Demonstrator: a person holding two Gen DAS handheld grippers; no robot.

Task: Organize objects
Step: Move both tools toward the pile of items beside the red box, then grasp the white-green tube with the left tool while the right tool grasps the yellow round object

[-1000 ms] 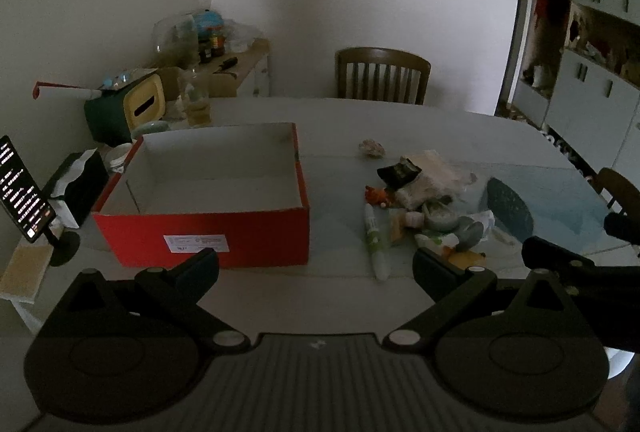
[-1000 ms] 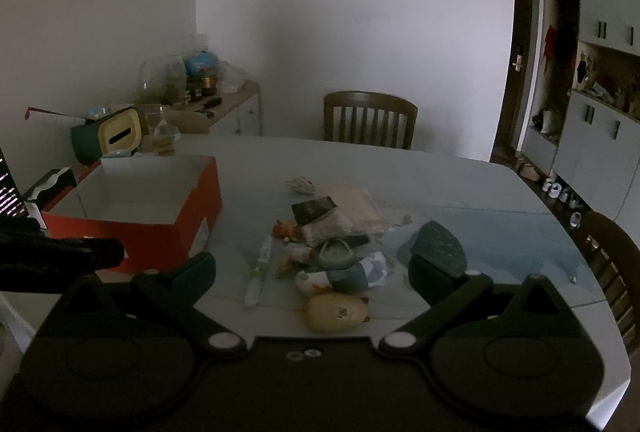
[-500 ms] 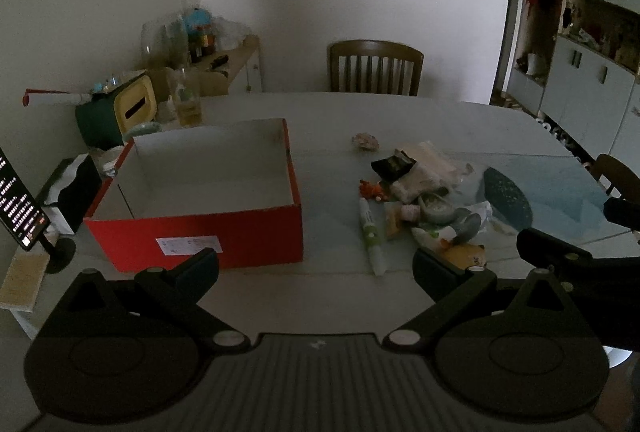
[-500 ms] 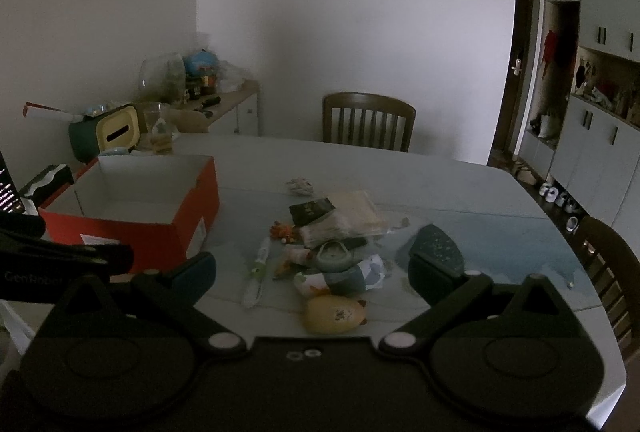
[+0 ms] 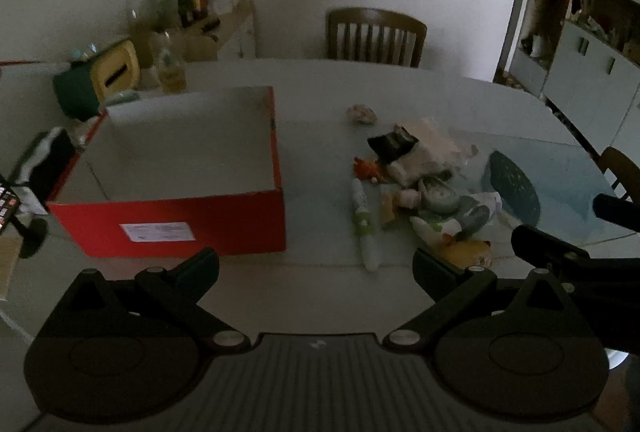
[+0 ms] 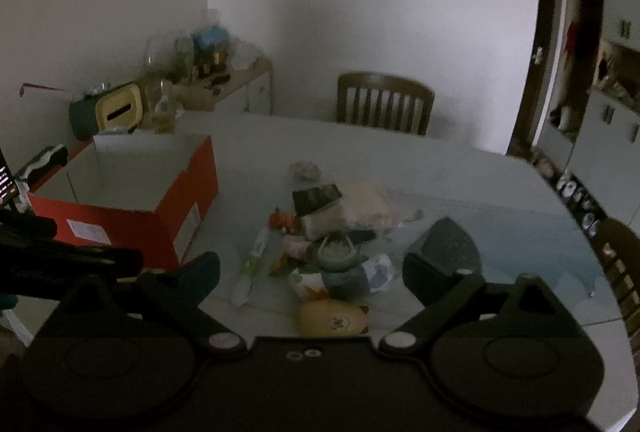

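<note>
An open red box (image 5: 180, 151) with a white inside stands on the left of the pale table (image 5: 400, 91). To its right lies a pile of small things: a white and green tube (image 5: 364, 228), a black packet (image 5: 394, 143), an orange toy (image 5: 366, 167) and a yellow rounded toy (image 5: 466, 252). My left gripper (image 5: 316, 268) is open over bare table in front of the box. My right gripper (image 6: 314, 272) hangs just short of the pile. Its jaws are closing, still wide, and touch nothing. The yellow toy (image 6: 332, 318) lies low between its fingers.
A dark green oval mat (image 6: 448, 244) lies right of the pile. A wooden chair (image 5: 376, 35) stands at the far side, another (image 6: 620, 272) at the right. A green and yellow tissue box (image 5: 100, 79), jars and a phone on a stand (image 5: 8, 203) crowd the left.
Both grippers have come forward and lower towards the table, so the box and the pile look larger and nearer. Nothing has been taken hold of.
</note>
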